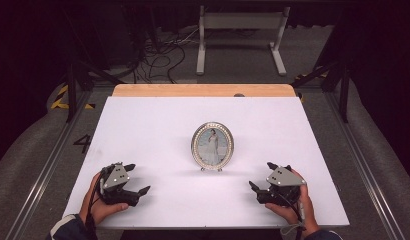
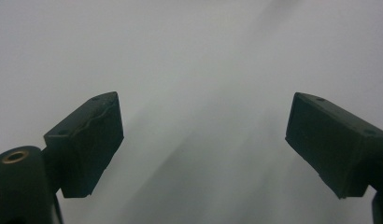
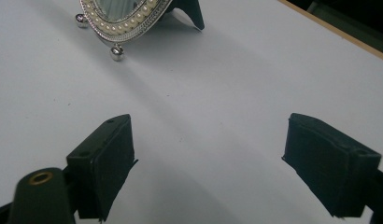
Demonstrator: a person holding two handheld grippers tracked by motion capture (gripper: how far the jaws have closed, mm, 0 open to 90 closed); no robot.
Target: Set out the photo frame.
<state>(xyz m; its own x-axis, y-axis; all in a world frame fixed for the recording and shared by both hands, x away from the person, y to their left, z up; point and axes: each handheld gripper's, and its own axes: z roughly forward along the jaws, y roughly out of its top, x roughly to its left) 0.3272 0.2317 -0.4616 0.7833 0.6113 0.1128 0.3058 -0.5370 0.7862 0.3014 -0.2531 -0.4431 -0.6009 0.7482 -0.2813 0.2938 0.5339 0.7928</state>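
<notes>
An oval picture frame (image 1: 212, 146) with a pearl-studded silver rim stands upright on small ball feet in the middle of the white table (image 1: 158, 125); its lower rim (image 3: 129, 21) and black back stand (image 3: 189, 11) appear at the top of the right gripper view. My left gripper (image 1: 136, 178) rests near the front left, held by a hand, jaws wide apart with nothing between them (image 2: 203, 135). My right gripper (image 1: 262, 176) sits at the front right, also open and empty (image 3: 208, 154), a short way right of the frame.
The white board lies on a wooden table whose far edge (image 1: 203, 90) shows behind it. Beyond stand a white bench frame (image 1: 240, 35) and loose cables (image 1: 158, 55) on the floor. Metal rails run along both sides.
</notes>
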